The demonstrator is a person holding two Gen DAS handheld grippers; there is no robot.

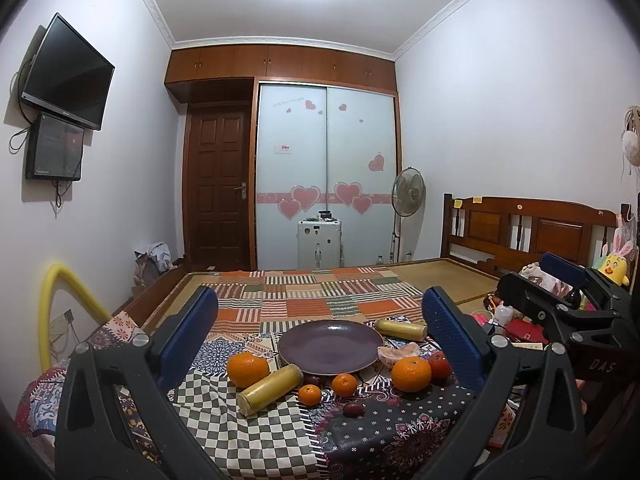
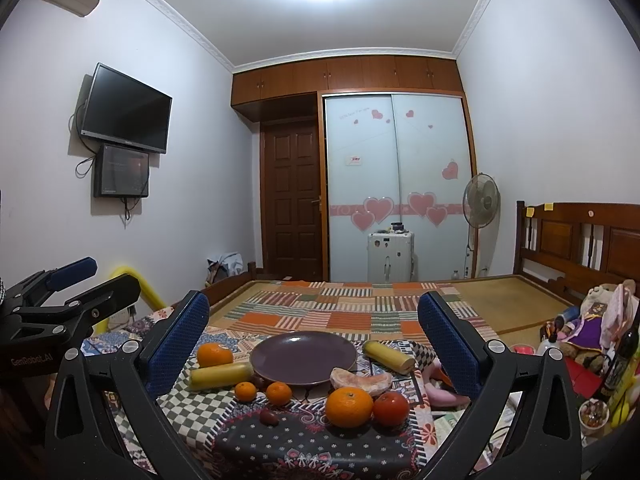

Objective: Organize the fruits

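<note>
we've got both claws, left (image 1: 320, 336) and right (image 2: 314, 340), spread wide, gripping nothing | purple plate (image 1: 308, 360) bare on the patterned cloth (image 1: 248, 440) | ringed by 4 oranges (image 1: 248, 369), 2 yellow cylinders (image 1: 270, 389), 1 red fruit (image 2: 391, 409)

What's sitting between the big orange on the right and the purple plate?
A pale pink peeled fruit piece lies between the big orange and the purple plate, beside its rim; clearest in the right wrist view.

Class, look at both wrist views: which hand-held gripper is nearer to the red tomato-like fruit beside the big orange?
Right. The right hand-held gripper has the red tomato-like fruit close in front of it, right of centre. The left hand-held gripper is farther off, to the fruit's left.
</note>
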